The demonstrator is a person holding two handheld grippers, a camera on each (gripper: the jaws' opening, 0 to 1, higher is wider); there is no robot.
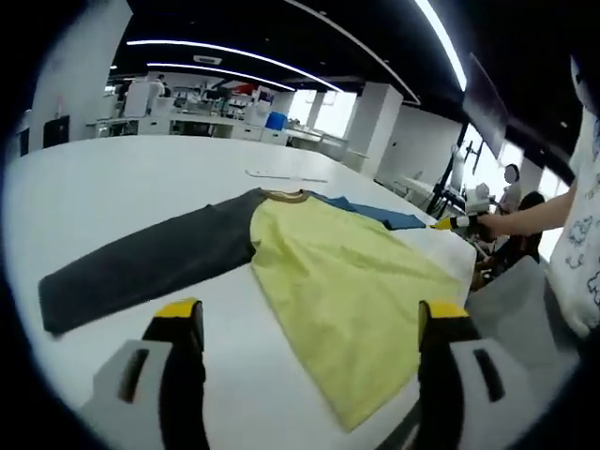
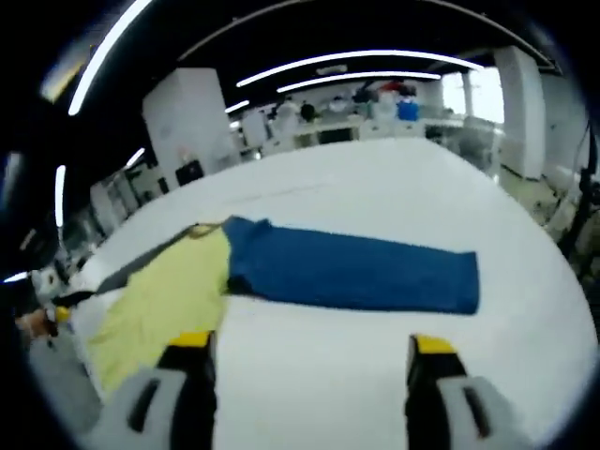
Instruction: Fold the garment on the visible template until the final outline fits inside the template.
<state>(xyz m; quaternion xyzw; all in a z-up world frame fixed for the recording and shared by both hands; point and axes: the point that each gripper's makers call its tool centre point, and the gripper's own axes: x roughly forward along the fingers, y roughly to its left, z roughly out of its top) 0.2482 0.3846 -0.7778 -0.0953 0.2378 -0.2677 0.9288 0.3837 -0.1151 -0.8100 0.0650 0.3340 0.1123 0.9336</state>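
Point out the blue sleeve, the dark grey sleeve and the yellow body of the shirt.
blue sleeve [image 2: 361, 269], right gripper view, middle of the sleeve's length.
dark grey sleeve [image 1: 150, 262], left gripper view, middle of the sleeve.
yellow body [image 1: 342, 291], left gripper view, centre of the chest panel.

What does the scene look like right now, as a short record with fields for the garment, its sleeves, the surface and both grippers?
garment: long-sleeved shirt, yellow body, lying flat and unfolded
sleeves: dark grey sleeve and blue sleeve, both spread straight out
surface: white table
left gripper: left gripper open, above the shirt's hem side, holding nothing
right gripper: right gripper open, over bare table near the blue sleeve
template: cannot tell
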